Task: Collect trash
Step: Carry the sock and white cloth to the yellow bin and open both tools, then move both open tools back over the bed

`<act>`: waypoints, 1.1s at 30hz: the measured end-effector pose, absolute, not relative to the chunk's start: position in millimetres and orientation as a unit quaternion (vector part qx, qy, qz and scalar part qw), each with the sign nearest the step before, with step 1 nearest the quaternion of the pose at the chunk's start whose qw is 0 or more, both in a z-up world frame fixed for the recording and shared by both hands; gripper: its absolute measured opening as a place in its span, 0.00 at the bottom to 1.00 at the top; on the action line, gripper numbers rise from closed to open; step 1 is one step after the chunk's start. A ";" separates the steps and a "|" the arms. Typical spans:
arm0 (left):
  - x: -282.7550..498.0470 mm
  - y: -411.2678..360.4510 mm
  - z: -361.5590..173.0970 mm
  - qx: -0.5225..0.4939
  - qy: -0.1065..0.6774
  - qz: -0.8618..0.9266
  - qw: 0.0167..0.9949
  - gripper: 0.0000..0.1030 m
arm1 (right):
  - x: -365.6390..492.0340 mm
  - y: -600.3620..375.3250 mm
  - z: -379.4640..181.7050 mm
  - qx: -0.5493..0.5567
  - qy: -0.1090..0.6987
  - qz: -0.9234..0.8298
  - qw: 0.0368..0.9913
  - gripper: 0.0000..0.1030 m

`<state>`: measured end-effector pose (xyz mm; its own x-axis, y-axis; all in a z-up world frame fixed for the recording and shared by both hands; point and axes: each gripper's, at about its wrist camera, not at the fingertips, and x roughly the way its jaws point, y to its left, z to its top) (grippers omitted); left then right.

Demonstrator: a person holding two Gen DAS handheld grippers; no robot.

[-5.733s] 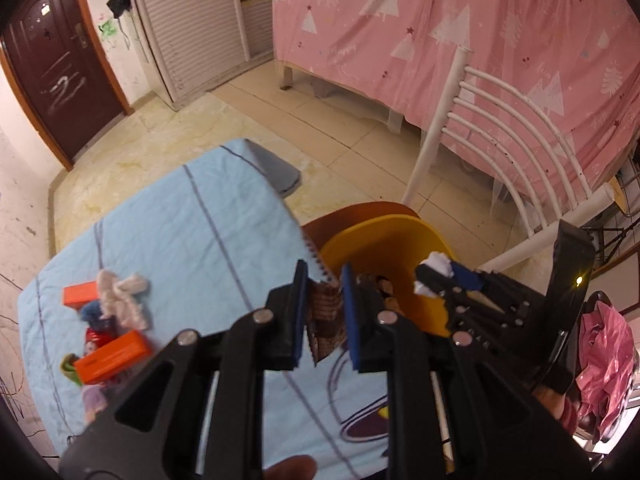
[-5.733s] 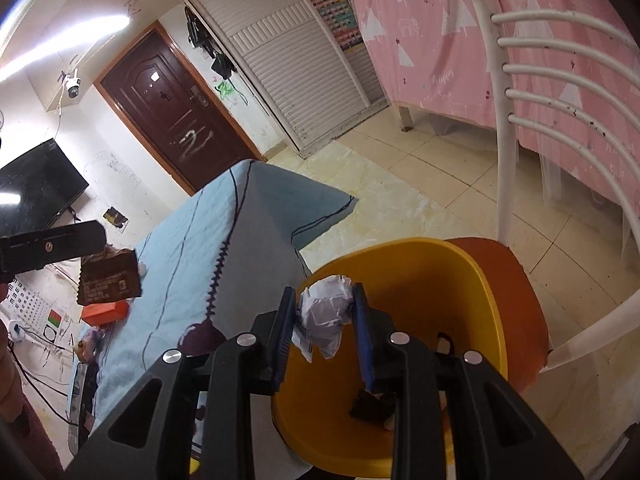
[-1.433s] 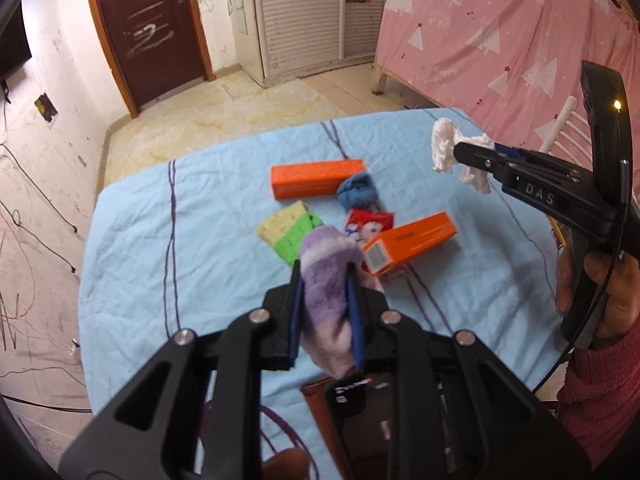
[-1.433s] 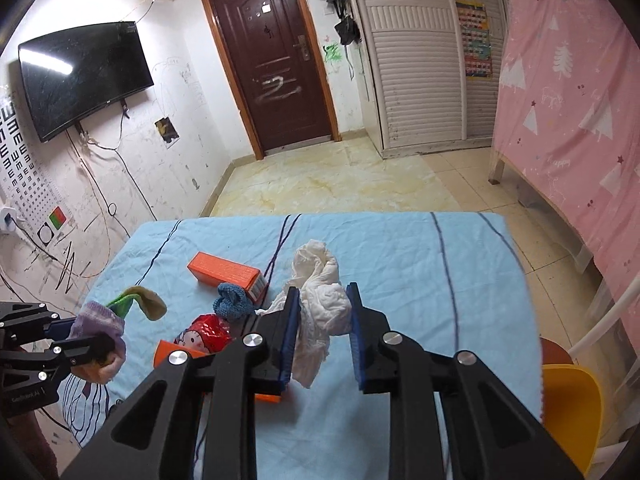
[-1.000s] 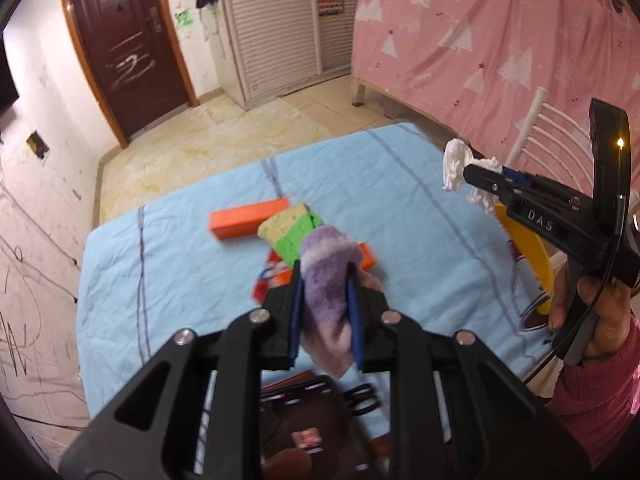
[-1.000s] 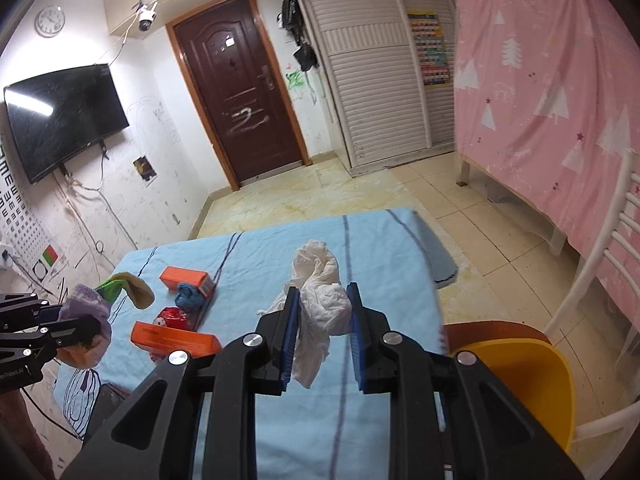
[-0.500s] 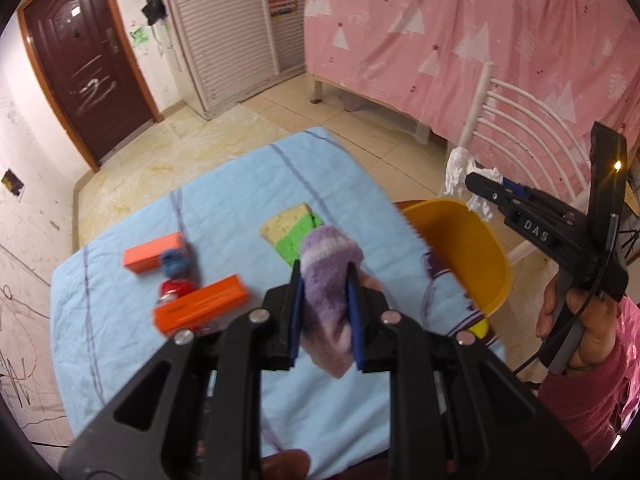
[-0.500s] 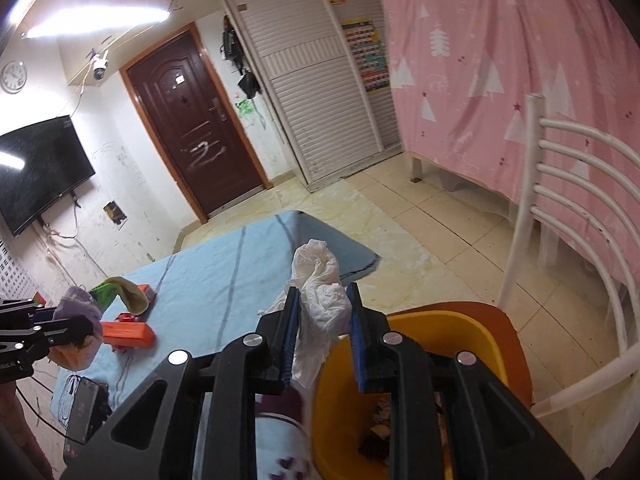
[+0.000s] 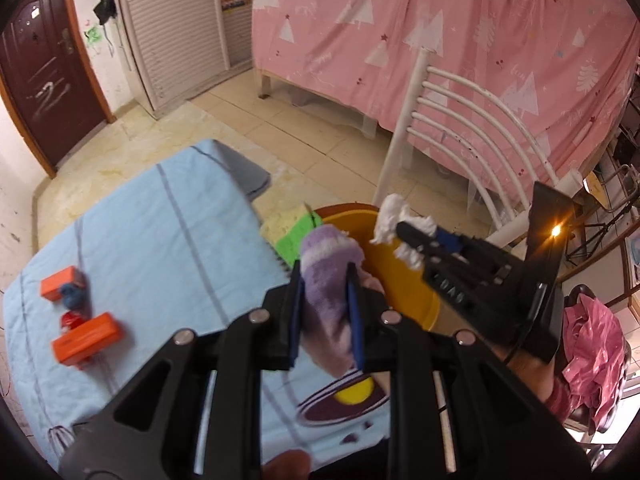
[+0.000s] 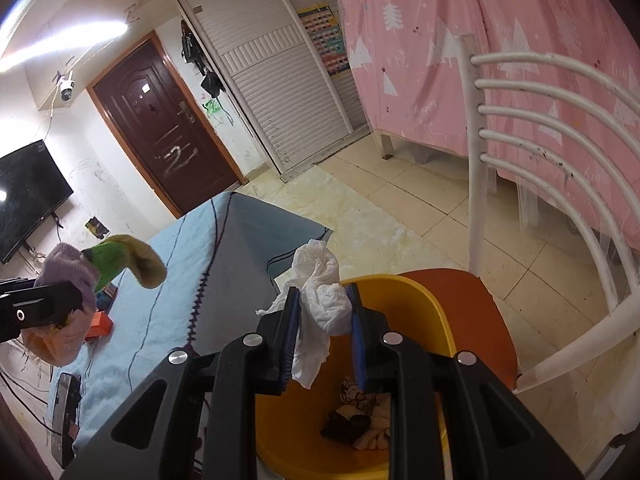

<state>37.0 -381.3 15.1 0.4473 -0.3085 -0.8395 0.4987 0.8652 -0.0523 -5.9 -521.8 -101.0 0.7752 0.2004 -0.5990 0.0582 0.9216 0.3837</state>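
1. Right wrist view: my right gripper (image 10: 323, 334) pinches the crumpled tissue (image 10: 322, 304), which now hangs over the yellow bin (image 10: 416, 320); a second ago the blue table (image 10: 168, 280) lay under it. I judge it ready to drop.
2. The tissue's long axis runs top to bottom, loose tail pointing down into the bin onto scraps (image 10: 356, 420) already inside.
3. Left wrist view: my left gripper (image 9: 325, 312) clamps the purple sock (image 9: 326, 280), now near the bin's rim (image 9: 400, 276) instead of mid-table.
4. The sock stands lengthwise between the jaws, its green-and-yellow end pointing away.
5. Farther back, orange boxes (image 9: 86, 338) wait on the table.
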 end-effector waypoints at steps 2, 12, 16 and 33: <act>40.6 -391.4 9.0 0.102 0.473 -0.239 0.842 0.18 | -5.3 -526.5 -104.6 0.200 0.335 0.040 0.920 0.16; 55.4 -419.2 -12.8 0.099 0.499 -0.231 0.830 0.23 | -3.0 -536.3 -116.3 0.213 0.342 0.038 0.914 0.17; 60.5 -419.8 -16.8 0.088 0.500 -0.225 0.832 0.48 | -2.5 -533.6 -114.6 0.201 0.341 0.033 0.918 0.21; 55.4 -357.8 17.9 0.058 0.469 -0.196 0.859 0.54 | 3.2 -497.0 -92.4 0.181 0.319 0.056 0.929 0.51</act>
<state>55.4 -357.8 17.9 0.4840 -0.2821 -0.8283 0.3905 0.9168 -0.0840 3.2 -497.0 -92.4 0.7898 0.2191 -0.5729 0.0122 0.9282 0.3718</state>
